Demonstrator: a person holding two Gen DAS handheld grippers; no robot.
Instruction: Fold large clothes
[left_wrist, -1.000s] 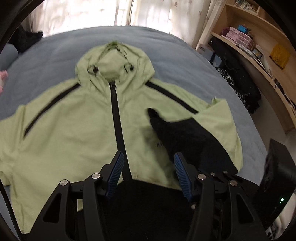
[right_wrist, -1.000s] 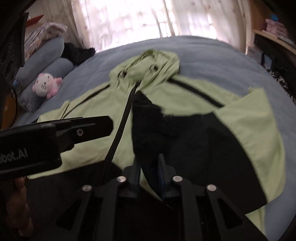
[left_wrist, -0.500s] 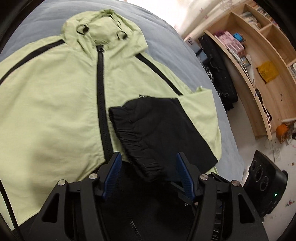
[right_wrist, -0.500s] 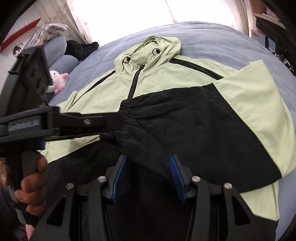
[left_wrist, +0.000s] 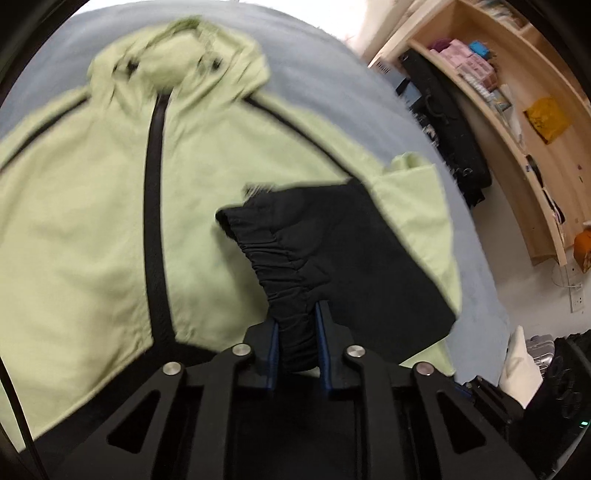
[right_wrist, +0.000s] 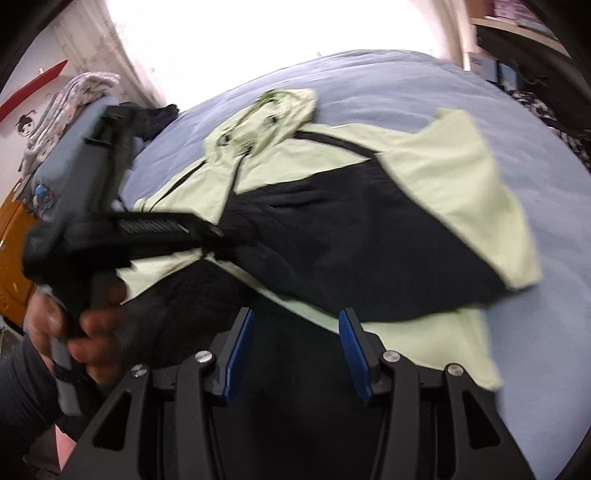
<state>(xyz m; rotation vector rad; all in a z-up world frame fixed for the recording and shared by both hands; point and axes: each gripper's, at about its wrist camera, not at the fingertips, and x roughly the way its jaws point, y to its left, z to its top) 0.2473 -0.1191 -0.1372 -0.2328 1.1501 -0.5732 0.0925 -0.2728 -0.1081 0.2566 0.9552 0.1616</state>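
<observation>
The bed (left_wrist: 332, 62) carries my jacket (left_wrist: 81, 229), laid flat on its back, front up. Its long axis runs from the hem near me to the hood (left_wrist: 177, 62) at the far end, the black zip (left_wrist: 155, 206) tracing that line. It is pale green with black seams at the shoulders and a black lower part. One sleeve (left_wrist: 354, 240), black toward its gathered cuff (left_wrist: 284, 273), lies folded across the chest. My left tool (left_wrist: 297, 343) has just been closing and now pinches that cuff. My right tool (right_wrist: 295, 345) stands open above the hem, nothing between its pads (right_wrist: 238, 350).
</observation>
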